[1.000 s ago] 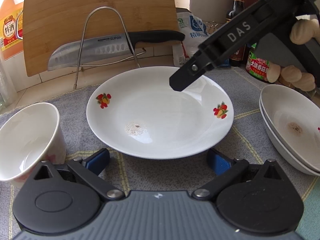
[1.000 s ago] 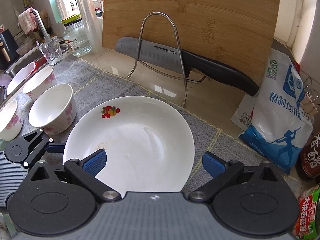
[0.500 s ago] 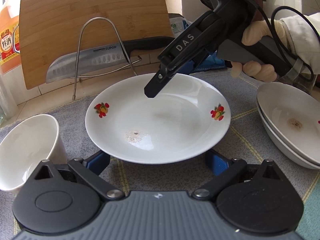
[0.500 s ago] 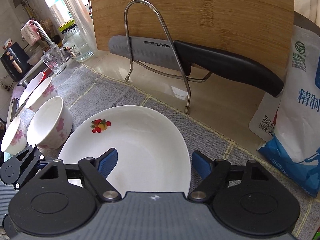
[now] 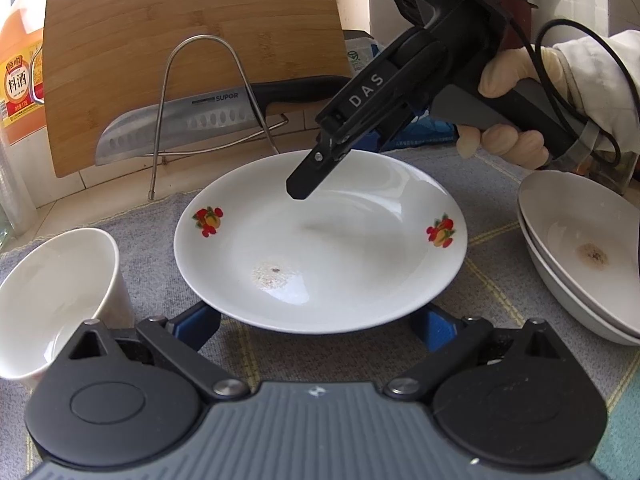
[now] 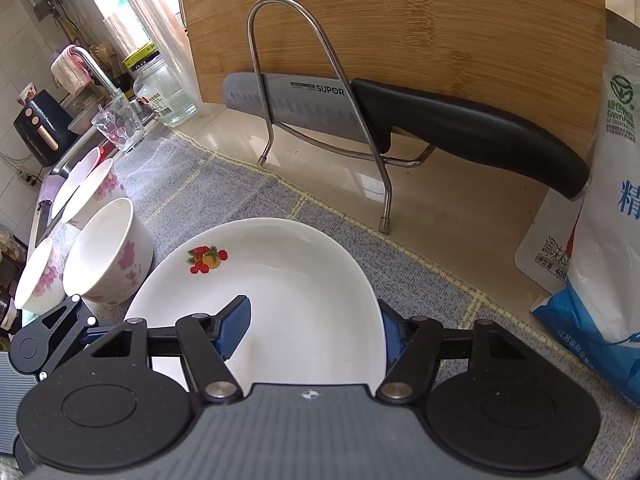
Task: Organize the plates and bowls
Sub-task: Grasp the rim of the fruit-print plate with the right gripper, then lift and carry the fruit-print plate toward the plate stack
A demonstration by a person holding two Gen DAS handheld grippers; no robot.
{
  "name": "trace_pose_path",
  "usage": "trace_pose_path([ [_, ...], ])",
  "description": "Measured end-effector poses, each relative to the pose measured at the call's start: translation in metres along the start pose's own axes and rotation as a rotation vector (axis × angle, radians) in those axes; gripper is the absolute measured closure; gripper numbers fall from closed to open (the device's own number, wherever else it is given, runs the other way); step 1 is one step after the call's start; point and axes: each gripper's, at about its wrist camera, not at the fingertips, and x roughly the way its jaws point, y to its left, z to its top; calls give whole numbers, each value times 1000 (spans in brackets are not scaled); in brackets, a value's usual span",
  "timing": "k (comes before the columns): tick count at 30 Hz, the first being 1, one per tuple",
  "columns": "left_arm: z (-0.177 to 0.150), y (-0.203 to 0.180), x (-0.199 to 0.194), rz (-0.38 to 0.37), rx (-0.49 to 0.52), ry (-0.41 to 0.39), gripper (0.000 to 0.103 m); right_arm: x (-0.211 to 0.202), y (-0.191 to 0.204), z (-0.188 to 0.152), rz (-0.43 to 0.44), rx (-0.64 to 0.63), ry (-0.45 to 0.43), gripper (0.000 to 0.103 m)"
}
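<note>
Grey matting [image 5: 480,184] covers the counter, and everything hangs off the fruit-print plate [image 5: 320,248] lying flat on it. Stacked plates [image 5: 580,256] sit right of it — its likely home. My right gripper [image 6: 316,330] straddles its rim, unclenched, one pad inside, one outside. My left gripper [image 5: 316,324] waits spread wide at its near edge, grasping nothing.

Both views sit low and close over the fruit-printed plate [image 5: 320,240], facing the cutting board [image 5: 192,52] behind it. The left wrist view looks across the plate's near rim. The right wrist view [image 6: 272,288] looks from the plate's right edge. The 2 views share plate, board and knife [image 6: 400,116].
</note>
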Motion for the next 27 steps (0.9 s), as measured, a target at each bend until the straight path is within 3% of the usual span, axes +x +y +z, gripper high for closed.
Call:
trace_pose_path([
  [15,-1,3,-7,-30,30,32,3,-11,11,-11,5,12,8,32],
  [27,5,5,-37,-64,57,34,3,-33,34,-22,12,40,-25,32],
])
